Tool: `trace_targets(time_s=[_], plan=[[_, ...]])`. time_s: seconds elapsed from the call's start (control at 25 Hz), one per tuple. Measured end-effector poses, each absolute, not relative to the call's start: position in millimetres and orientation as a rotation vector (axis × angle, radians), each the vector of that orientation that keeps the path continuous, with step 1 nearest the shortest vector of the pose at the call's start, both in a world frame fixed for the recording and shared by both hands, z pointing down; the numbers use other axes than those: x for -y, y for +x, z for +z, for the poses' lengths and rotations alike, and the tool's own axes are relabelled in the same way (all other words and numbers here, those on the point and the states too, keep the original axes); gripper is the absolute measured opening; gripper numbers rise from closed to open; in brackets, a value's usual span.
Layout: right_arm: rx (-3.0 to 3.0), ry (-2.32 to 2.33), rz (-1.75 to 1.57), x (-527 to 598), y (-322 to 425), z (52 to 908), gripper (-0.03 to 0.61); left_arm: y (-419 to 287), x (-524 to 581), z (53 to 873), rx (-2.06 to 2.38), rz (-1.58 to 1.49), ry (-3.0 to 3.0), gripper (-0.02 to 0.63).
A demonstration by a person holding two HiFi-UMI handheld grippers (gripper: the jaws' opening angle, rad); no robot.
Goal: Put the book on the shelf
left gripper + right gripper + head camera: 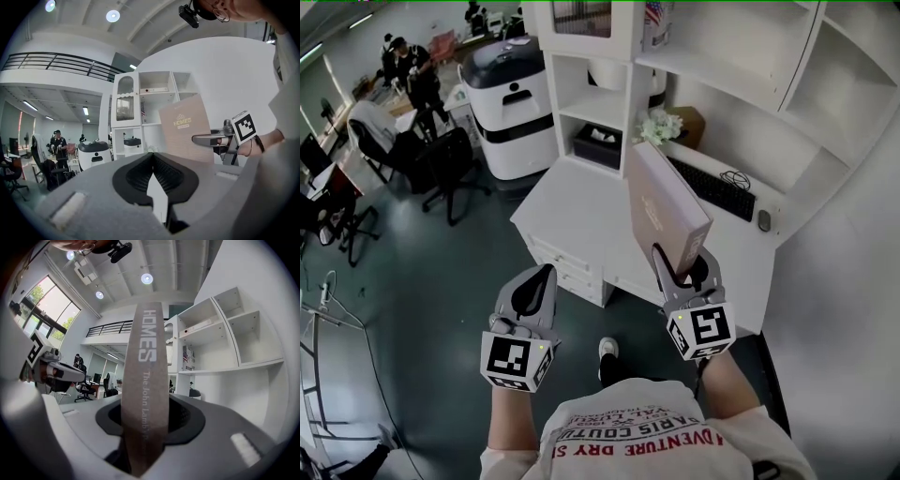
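The book (664, 208) stands upright in the right gripper (684, 267), which pinches its lower edge. Its long axis points up and forward toward the shelf (712, 82), which lies ahead of the book, beyond the worktop (581, 202). The left gripper (534, 289) is empty, its jaws pressed together, and hangs just left of the book.

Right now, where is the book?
Centre-right of the head view: the book is gripped in the right gripper jaws, over the white desk, in front of the shelf unit.

Office: swivel chairs (450, 169), keyboard (712, 190) on white desk (581, 211), shelving (635, 98).
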State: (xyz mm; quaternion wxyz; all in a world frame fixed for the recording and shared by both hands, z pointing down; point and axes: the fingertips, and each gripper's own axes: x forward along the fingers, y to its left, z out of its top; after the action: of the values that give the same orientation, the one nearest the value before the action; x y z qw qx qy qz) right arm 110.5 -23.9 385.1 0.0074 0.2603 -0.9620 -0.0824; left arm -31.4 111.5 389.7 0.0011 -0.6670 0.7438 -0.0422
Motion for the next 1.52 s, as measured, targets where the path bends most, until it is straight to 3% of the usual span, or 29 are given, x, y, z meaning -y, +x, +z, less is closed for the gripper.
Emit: trace_targets(time_s=[0.6,1.08,1.52], plan=[[2.986,0.936,-0.294,187.2,20.1,373.6,0.172,-127.8,73.3,378.2,-2.214,-0.124,-2.186,0.006],[2.861,1.276,-0.324,231.4,23.7,350.2,0.172,-132.6,171.6,354.9,-1.863,-0.091,-2.437,0.006],[2.731,1.541,-0.407,229.8,-5.1,300.8,0.172,-157.0,189.0,325.3,-1.561,-0.045,-2.573,0.006]])
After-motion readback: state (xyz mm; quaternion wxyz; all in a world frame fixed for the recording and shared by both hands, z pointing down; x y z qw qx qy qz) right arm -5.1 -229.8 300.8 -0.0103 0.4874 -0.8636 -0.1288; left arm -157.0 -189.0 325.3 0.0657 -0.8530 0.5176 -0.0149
